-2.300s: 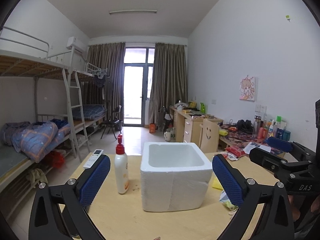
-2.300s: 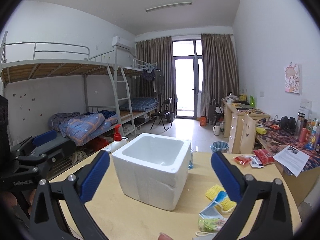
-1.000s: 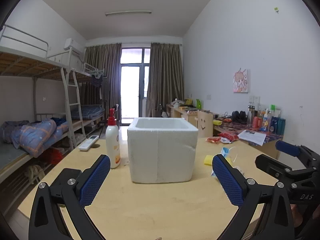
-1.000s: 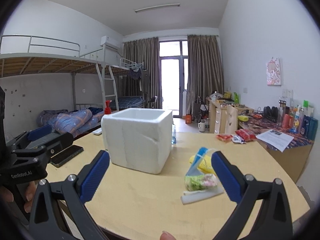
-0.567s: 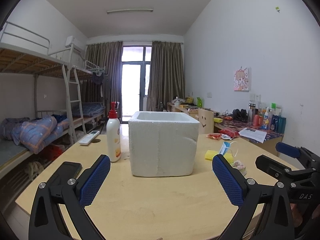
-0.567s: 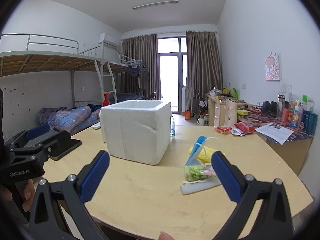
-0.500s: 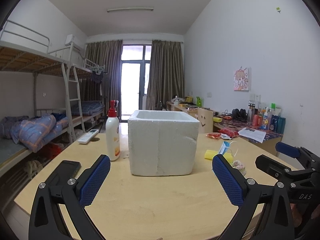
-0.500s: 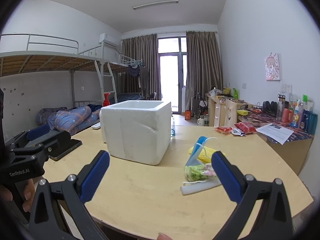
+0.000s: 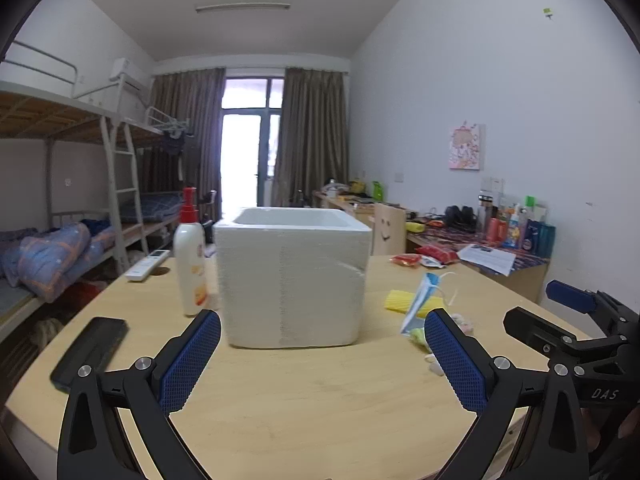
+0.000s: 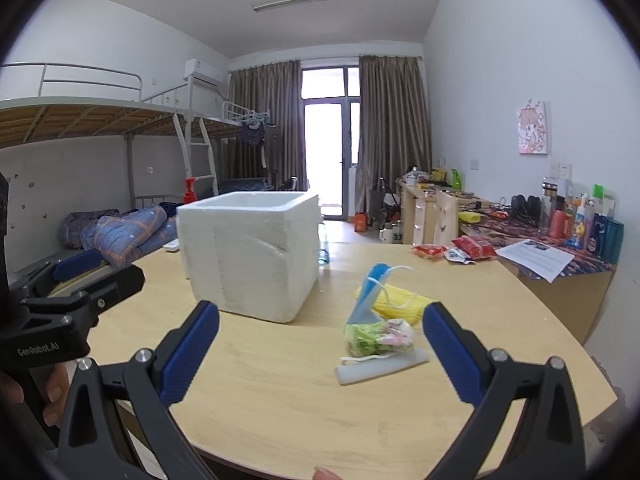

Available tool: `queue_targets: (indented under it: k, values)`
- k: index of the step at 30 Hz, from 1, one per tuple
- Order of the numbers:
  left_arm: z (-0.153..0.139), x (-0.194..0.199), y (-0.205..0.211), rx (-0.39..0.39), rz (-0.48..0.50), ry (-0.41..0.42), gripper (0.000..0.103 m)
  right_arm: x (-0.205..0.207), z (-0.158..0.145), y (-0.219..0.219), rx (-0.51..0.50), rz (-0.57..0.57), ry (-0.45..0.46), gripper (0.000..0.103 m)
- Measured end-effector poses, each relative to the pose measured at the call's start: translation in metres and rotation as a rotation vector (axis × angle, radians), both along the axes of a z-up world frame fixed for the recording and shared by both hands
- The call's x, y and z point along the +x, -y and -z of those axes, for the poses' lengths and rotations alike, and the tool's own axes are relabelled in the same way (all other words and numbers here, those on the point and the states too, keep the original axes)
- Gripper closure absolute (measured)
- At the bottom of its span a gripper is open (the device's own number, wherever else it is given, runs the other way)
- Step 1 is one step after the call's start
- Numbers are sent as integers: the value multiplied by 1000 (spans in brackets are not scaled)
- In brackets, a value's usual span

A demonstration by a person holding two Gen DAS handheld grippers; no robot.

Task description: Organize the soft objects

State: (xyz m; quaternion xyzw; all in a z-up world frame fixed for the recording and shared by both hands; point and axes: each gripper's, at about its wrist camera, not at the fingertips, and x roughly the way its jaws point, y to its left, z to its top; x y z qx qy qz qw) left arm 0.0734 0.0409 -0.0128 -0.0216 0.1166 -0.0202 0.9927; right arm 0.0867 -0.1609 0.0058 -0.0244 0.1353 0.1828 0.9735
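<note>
A white foam box [image 9: 294,276] stands open-topped on the round wooden table [image 9: 320,400]; it also shows in the right wrist view [image 10: 250,254]. Right of it lies a small heap: a blue face mask [image 10: 370,288], a yellow sponge [image 10: 402,300], a green-pink soft bundle [image 10: 378,338] and a white strip [image 10: 382,366]. The heap also shows in the left wrist view [image 9: 418,304]. My left gripper [image 9: 322,360] is open and empty, in front of the box. My right gripper [image 10: 320,352] is open and empty, just short of the heap.
A white pump bottle with a red top [image 9: 190,260] stands left of the box. A black phone [image 9: 90,352] lies near the left table edge, a white remote [image 9: 146,266] farther back. Red snack packets [image 10: 452,250] lie at the far right. Bunk beds stand left, cluttered desks right.
Both grippers have come lower and closer to table level over the sequence. In the last half second they edged slightly forward; the heap looks a little nearer in the right wrist view.
</note>
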Motion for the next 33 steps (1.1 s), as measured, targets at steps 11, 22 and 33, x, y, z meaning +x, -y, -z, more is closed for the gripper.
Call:
queue_targets:
  k: [11, 22, 33]
  values:
    - [4, 18, 28, 14, 102, -29, 1, -6, 3, 29, 3, 97, -13, 0]
    - [7, 36, 53, 40, 187, -69, 1, 3, 11, 50, 9, 139, -49, 0]
    - [10, 69, 85, 60, 264, -123, 1, 18, 21, 68, 5, 163, -81, 0]
